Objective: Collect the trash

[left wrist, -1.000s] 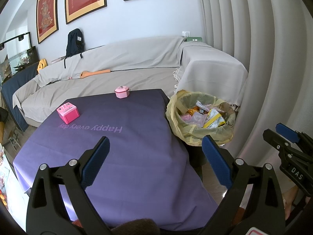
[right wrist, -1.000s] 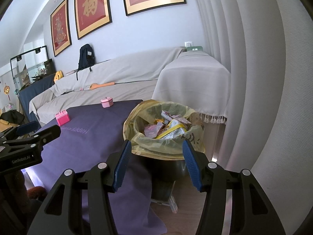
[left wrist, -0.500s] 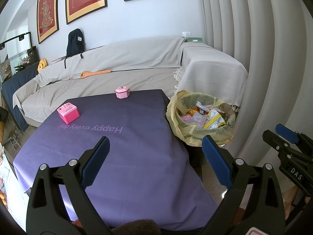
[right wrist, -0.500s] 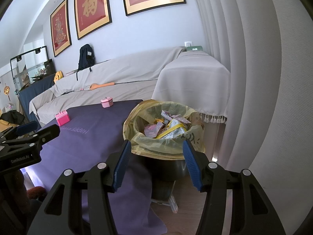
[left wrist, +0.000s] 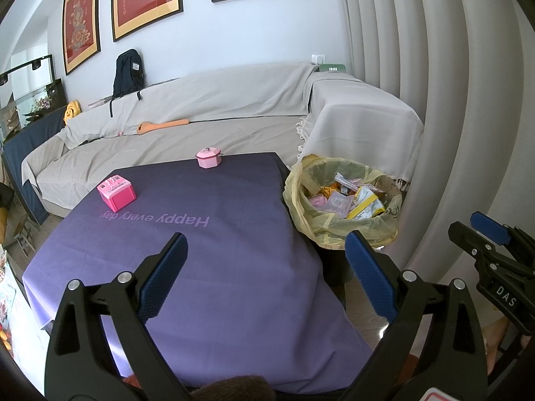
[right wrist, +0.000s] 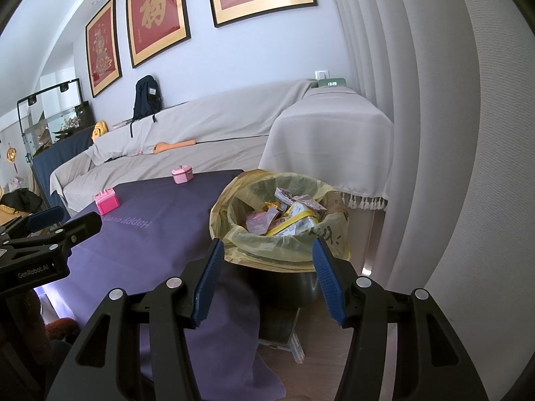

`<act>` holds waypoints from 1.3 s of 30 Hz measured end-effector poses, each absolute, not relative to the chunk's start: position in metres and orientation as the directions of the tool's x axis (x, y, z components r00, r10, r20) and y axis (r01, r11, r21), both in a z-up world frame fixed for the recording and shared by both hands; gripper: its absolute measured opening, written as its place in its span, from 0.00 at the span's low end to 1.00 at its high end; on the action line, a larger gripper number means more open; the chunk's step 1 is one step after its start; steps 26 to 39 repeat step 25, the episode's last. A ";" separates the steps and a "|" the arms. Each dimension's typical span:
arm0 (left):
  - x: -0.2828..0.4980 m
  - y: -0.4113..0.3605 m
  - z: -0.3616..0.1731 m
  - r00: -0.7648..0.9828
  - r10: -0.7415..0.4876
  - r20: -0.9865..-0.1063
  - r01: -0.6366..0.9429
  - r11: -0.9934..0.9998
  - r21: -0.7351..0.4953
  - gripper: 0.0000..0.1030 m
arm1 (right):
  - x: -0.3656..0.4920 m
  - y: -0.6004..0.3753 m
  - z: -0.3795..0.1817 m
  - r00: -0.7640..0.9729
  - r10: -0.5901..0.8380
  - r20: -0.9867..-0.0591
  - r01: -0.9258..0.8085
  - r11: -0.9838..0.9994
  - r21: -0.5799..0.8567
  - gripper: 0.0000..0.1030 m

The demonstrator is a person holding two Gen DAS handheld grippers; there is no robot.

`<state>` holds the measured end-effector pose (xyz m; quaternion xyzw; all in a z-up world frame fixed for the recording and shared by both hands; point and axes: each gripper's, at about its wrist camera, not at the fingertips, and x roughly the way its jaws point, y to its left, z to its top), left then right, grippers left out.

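Nothing has moved in the last second; trash sits in the bin, so collecting looks done.

Left gripper (left wrist: 264, 279) and right gripper (right wrist: 269, 280) stay wide and empty; wrappers (right wrist: 284, 215) fill the bin (right wrist: 277, 234) off the table's (left wrist: 214, 234) right edge.

Dark trash bin (right wrist: 281, 287), upright on floor just beside purple table's right edge, lined with yellow bag (right wrist: 234, 220) folded over rim. Open top. Roughly full: crumpled wrappers (left wrist: 347, 197) in pink, yellow, white, orange piled inside, below rim level.
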<state>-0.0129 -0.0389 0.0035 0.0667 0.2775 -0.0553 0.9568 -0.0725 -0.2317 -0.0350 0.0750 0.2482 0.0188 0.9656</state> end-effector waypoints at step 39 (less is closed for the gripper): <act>0.016 -0.022 -0.012 0.778 -0.049 -0.626 0.085 0.996 0.028 0.88 | -0.056 -0.226 -0.041 0.846 0.067 -0.528 0.007 0.990 0.138 0.59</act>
